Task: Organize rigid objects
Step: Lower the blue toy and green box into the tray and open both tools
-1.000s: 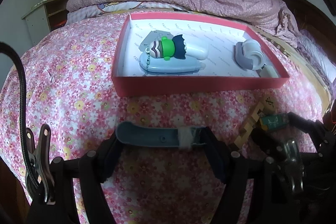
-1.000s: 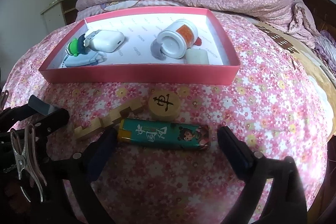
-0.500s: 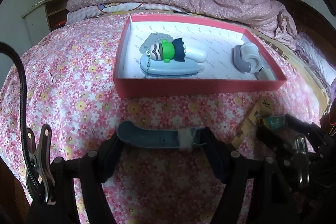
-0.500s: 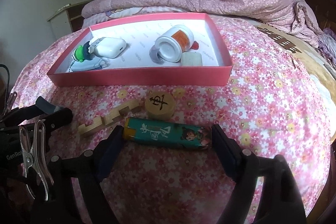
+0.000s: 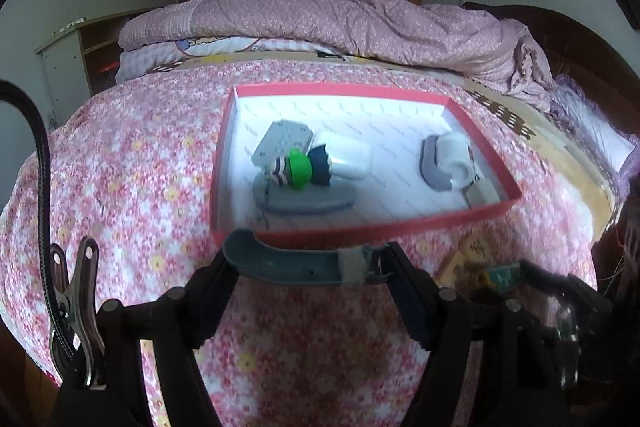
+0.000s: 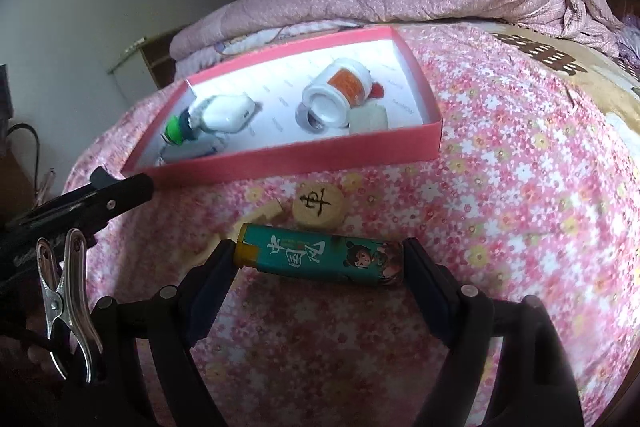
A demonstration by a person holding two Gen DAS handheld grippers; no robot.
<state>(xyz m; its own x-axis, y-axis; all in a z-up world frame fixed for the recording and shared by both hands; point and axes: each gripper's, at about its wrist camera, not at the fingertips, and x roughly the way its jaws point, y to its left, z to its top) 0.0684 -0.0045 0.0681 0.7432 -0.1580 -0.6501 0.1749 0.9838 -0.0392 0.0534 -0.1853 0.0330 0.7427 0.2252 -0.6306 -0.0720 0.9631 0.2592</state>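
My left gripper (image 5: 308, 267) is shut on a curved blue-grey plastic piece (image 5: 288, 263), held above the floral bedspread just in front of the red box (image 5: 360, 233). My right gripper (image 6: 320, 261) is shut on a teal lighter (image 6: 316, 255) with a cartoon figure, its pads pressing on both ends. Just behind the lighter lie a round wooden chess piece (image 6: 318, 207) and a mostly hidden wooden puzzle piece (image 6: 274, 213). The red box (image 6: 304, 155) holds a green-capped figure (image 5: 298, 169), a white earbud case (image 6: 224, 113) and a white jar (image 6: 336, 93).
A folded pink quilt (image 5: 320, 23) lies behind the box. The left gripper's black finger (image 6: 108, 195) reaches in at the left of the right wrist view. A bedside cabinet (image 5: 68, 63) stands at the far left, and a dark wooden bed frame (image 5: 580, 39) at the right.
The right jaws closed onto the lighter's ends, and the view tilted. The left gripper rose with the blue-grey piece, which now overlaps the box's front wall.
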